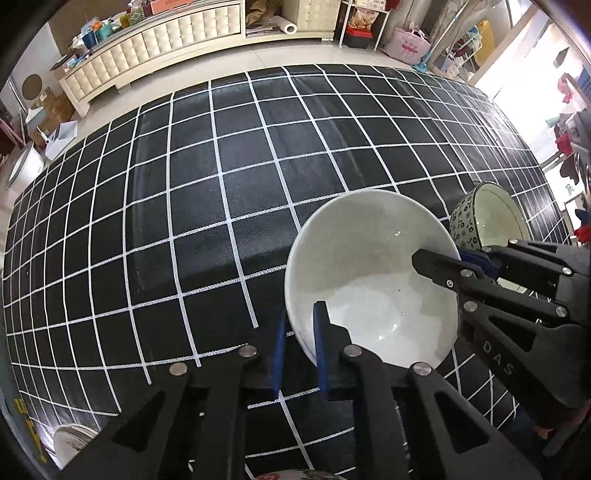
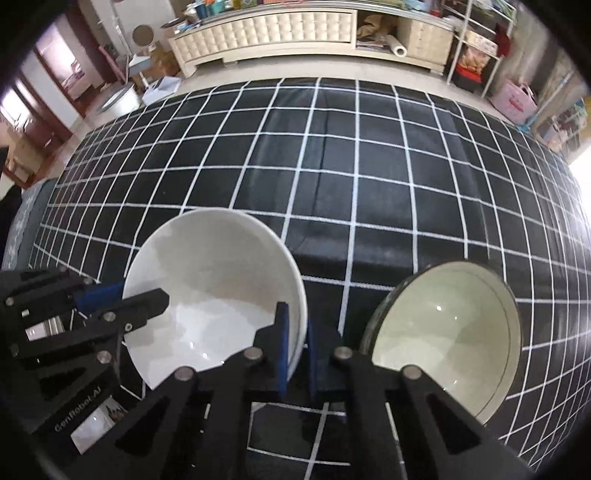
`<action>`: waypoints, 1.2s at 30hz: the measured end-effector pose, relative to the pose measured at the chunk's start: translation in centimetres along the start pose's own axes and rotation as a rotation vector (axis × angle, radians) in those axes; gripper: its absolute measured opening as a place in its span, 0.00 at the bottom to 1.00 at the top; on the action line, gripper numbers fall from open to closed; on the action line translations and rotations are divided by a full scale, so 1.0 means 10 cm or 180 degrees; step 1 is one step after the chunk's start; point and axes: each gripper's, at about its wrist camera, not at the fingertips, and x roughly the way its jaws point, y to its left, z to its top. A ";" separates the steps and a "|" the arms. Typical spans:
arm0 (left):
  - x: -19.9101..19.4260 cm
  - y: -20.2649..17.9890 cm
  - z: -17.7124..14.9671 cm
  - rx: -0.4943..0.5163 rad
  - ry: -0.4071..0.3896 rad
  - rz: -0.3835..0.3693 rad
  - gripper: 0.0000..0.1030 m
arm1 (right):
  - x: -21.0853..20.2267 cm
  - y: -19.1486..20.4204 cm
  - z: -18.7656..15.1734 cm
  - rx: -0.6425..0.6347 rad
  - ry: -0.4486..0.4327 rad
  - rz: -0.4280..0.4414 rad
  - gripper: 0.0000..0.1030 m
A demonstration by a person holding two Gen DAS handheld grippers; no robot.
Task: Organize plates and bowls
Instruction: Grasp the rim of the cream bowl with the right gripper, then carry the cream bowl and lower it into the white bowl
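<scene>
A plain white bowl point(image 1: 373, 280) is held by both grippers over the black checked tablecloth point(image 1: 184, 184). My left gripper point(image 1: 301, 350) is shut on its left rim, one blue pad inside and one outside. My right gripper point(image 2: 295, 354) is shut on the opposite rim of the same white bowl point(image 2: 218, 291). A patterned bowl with a pale green inside point(image 2: 447, 339) stands just right of it; it also shows in the left wrist view point(image 1: 480, 221), behind the right gripper's body.
A white dish edge point(image 1: 70, 443) shows at the lower left of the left wrist view. The checked tablecloth point(image 2: 369, 166) stretches far ahead. Beyond it are a cream cabinet point(image 2: 277, 33), shelves and bags on the floor.
</scene>
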 end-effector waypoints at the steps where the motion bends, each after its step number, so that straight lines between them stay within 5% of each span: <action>1: -0.05 0.01 0.00 0.0023 -0.0011 0.0002 0.12 | -0.03 0.00 -0.02 0.0004 -0.0021 0.0004 0.10; 24: -1.38 0.33 -0.61 -0.0058 -0.0567 0.0205 0.12 | -1.05 0.58 -0.22 -0.0100 -0.0399 0.0277 0.08; 36: -1.40 0.43 -1.17 -0.0288 -0.0475 0.0183 0.12 | -0.95 0.87 -0.62 -0.0100 -0.0174 0.0456 0.08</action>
